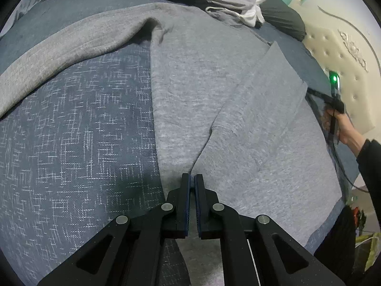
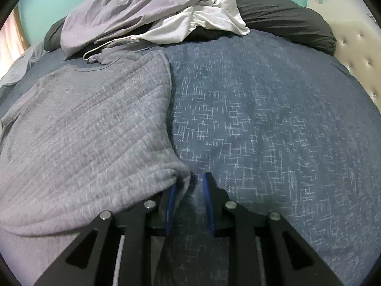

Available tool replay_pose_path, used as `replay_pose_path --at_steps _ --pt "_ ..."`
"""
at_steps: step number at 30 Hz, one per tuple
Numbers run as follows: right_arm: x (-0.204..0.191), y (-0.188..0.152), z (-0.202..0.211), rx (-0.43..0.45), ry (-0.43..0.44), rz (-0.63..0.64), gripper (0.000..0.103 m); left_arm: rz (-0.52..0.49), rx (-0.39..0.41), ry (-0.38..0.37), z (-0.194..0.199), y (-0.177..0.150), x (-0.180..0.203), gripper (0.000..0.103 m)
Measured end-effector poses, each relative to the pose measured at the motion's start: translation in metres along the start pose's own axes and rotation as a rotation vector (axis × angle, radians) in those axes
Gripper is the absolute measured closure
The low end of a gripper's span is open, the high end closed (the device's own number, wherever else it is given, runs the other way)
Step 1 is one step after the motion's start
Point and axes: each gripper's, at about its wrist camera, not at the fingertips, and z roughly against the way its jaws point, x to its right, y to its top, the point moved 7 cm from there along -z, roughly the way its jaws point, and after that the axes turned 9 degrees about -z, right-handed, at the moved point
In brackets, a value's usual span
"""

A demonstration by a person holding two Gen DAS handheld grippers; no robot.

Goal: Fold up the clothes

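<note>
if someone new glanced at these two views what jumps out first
A grey sweatshirt lies spread across the dark blue patterned bedspread, filling most of both views. The left gripper is nearly shut at its near edge, the right gripper open beside its hem. Behind, a heap of unfolded clothes.
</note>
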Motion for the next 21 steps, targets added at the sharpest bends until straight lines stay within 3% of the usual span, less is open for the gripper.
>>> replay_pose_path --at_steps 7,10,12,14,17,21 --pt "0.027 -0.003 0.022 0.005 0.001 -0.053 0.082 -0.006 0.029 0.019 0.021 0.006 0.002 0.098" --pt "0.02 0.007 0.035 0.045 0.09 -0.086 0.082 -0.023 0.053 0.031 0.027 0.002 -0.013 0.098" --pt "0.004 0.014 0.036 0.044 0.164 -0.098 0.082 -0.026 0.063 0.019 0.013 0.008 -0.006 0.098" --pt "-0.014 0.016 0.029 0.014 0.198 -0.085 0.082 -0.039 0.063 0.005 0.028 0.004 0.0 0.097" --pt "-0.031 0.008 0.008 -0.052 0.154 -0.015 0.082 -0.045 0.059 -0.013 0.021 0.008 0.01 0.097" --pt "-0.02 -0.003 -0.004 -0.073 0.113 -0.053 0.082 -0.041 0.0 -0.005 -0.009 0.003 0.006 0.096"
